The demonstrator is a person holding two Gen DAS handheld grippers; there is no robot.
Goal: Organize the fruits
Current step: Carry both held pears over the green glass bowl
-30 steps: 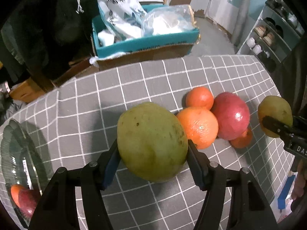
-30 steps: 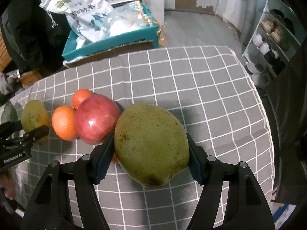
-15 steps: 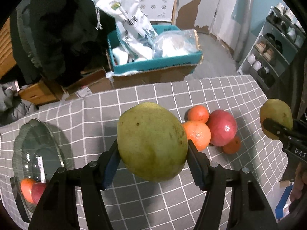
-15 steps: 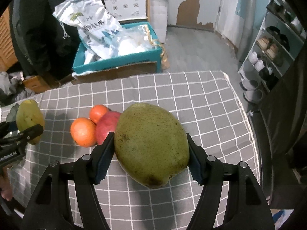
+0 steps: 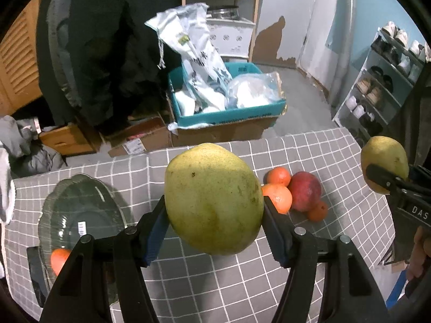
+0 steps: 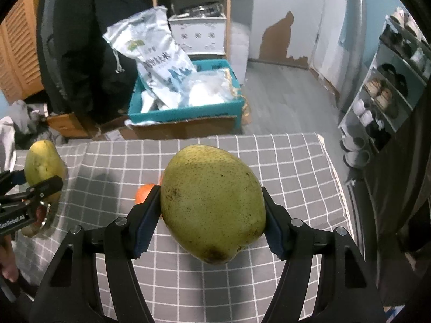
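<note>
My left gripper (image 5: 214, 226) is shut on a large green mango (image 5: 212, 199), held above the grey checked tablecloth (image 5: 215, 282). My right gripper (image 6: 211, 218) is shut on a second green mango (image 6: 212, 204), also held in the air; it shows at the right edge of the left wrist view (image 5: 383, 167). On the cloth lie two oranges (image 5: 278, 188), a red apple (image 5: 305, 191) and a small orange fruit (image 5: 317, 211). A dark glass bowl (image 5: 80, 210) at the left holds an orange fruit (image 5: 59, 259).
Beyond the table's far edge a teal box (image 5: 229, 113) with bags sits on cardboard on the floor. A dark coat (image 5: 102, 48) hangs at the back left. A shoe rack (image 5: 382, 88) stands at the right. A hand (image 5: 420, 253) holds the right gripper.
Both grippers have risen with their mangoes and tilted up; the table looks farther away and more of the room shows. The glass bowl has come fully into the left wrist view.
</note>
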